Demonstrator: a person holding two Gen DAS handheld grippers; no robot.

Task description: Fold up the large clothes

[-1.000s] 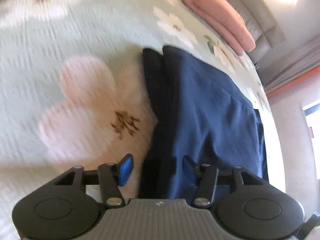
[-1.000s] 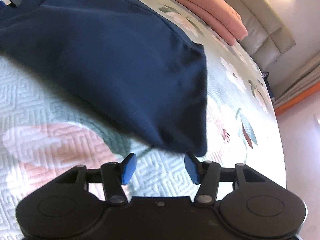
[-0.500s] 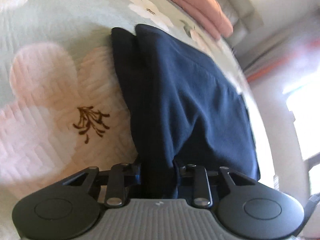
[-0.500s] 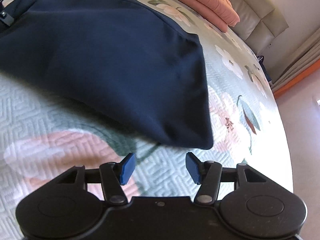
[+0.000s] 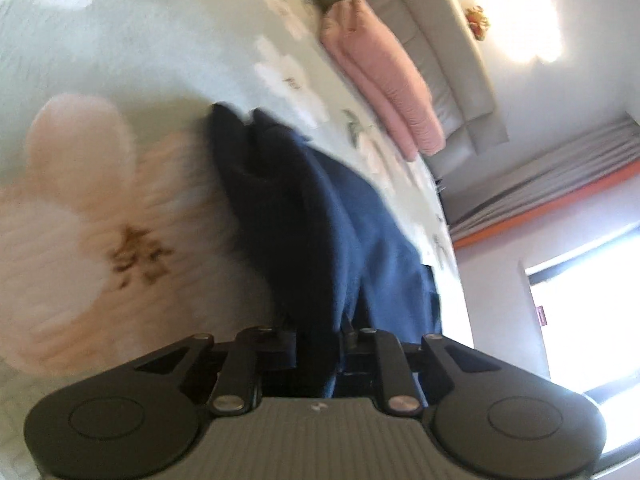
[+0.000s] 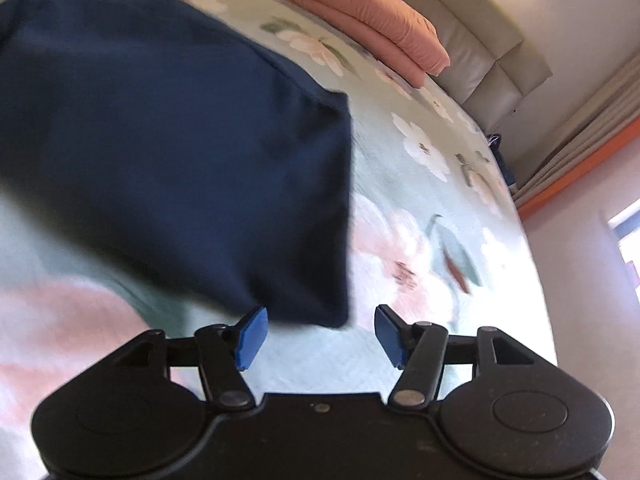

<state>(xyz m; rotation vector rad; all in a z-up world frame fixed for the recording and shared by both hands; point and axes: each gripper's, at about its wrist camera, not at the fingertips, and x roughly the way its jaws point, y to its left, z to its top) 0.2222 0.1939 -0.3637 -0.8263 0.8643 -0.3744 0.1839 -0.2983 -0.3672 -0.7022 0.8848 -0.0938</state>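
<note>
Two grippers are at work on one navy garment (image 6: 172, 152), which lies spread on the floral bedspread (image 5: 120, 60). My left gripper (image 5: 318, 354) has just been closing, and its jaws now stand clamped on a bunched fold of the navy cloth at that near edge; the fabric runs up from between them in a dark ridge. My right gripper (image 6: 316, 334) has just been opening, and its jaws stand well apart with nothing pinched. The garment's near right corner sits just ahead of the gap, close to the left pad, but no pad presses on it.

Assessment: the step in hand is securing both near corners before a fold. One corner is secured; the other is not yet.

Next move, as I judge it: advance the right gripper so the corner enters the gap, close on it through all layers, then lift both corners together and carry them over toward the far edge. Uneven lift would skew the fold line.

Also noted: a pink folded blanket (image 6: 368, 28) lies well apart at the head of the bed, against the padded headboard (image 6: 480, 52). Both views are motion-blurred; finer detail of the grip cannot be confirmed.
</note>
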